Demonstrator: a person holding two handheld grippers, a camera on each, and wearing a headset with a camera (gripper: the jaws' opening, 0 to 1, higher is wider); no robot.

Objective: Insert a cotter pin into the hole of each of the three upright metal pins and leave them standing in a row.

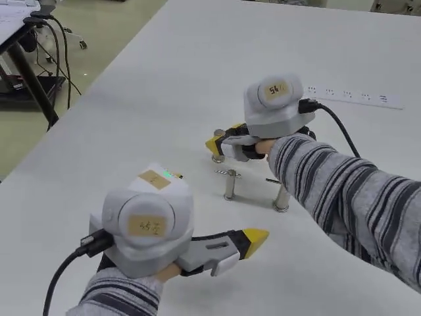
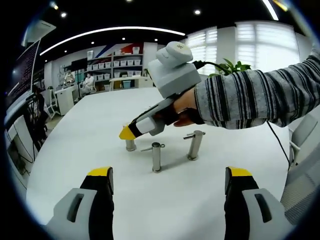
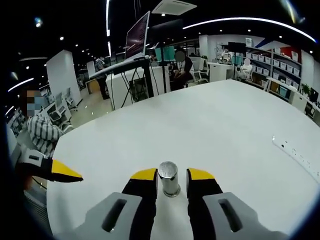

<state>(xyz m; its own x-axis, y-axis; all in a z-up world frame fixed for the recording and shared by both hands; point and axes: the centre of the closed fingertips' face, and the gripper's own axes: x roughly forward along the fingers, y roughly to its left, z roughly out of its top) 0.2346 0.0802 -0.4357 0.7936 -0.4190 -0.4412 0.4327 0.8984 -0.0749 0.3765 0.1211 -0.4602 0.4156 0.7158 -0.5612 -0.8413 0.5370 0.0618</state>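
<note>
Metal pin (image 3: 169, 176) upright between right claw (image 3: 172, 176) jaws, long axis vertical.

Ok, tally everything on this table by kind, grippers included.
Upright metal pins: 3
Cotter pins: 2
Grippers, the left gripper and the right gripper: 2
Power strip: 1
Total: 8

White table (image 1: 164, 99) bears three upright metal pins (image 1: 229, 185) and a power strip (image 1: 355, 97).
</note>
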